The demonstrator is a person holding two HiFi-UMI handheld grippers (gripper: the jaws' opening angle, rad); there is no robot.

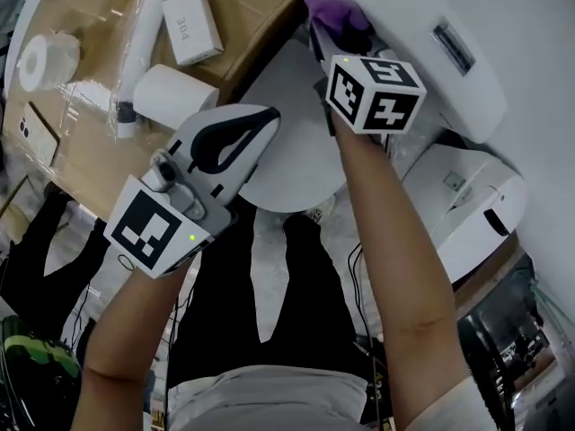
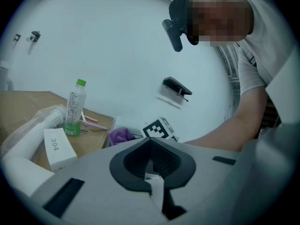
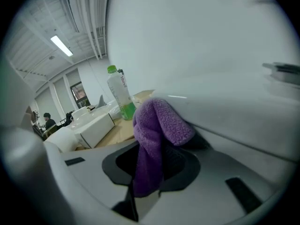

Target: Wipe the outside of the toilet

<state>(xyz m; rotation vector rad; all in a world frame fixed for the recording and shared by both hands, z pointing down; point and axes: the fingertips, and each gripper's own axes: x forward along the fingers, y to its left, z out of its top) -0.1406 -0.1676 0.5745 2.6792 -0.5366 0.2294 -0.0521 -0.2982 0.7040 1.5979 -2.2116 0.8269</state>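
Observation:
The white toilet [image 1: 422, 25] fills the upper right of the head view, with a dark plate set in its top. My right gripper [image 1: 337, 27] is shut on a purple cloth [image 1: 334, 9] and holds it against the toilet's white side. In the right gripper view the purple cloth [image 3: 157, 125] bulges between the jaws and touches the toilet [image 3: 211, 55]. My left gripper [image 1: 260, 119] hangs lower left over a round white lid [image 1: 296, 164], shut, with nothing in it. The left gripper view shows its pads [image 2: 161, 158] together and the purple cloth [image 2: 121, 135] beyond.
A cardboard-covered surface [image 1: 90, 142] at the left carries a white box marked 304 [image 1: 190, 25], a paper roll [image 1: 40, 61], a white cylinder [image 1: 171, 92] and a green bottle [image 2: 74, 108]. A second white unit [image 1: 467, 205] sits at the right. The person's dark trousers [image 1: 269, 285] are below.

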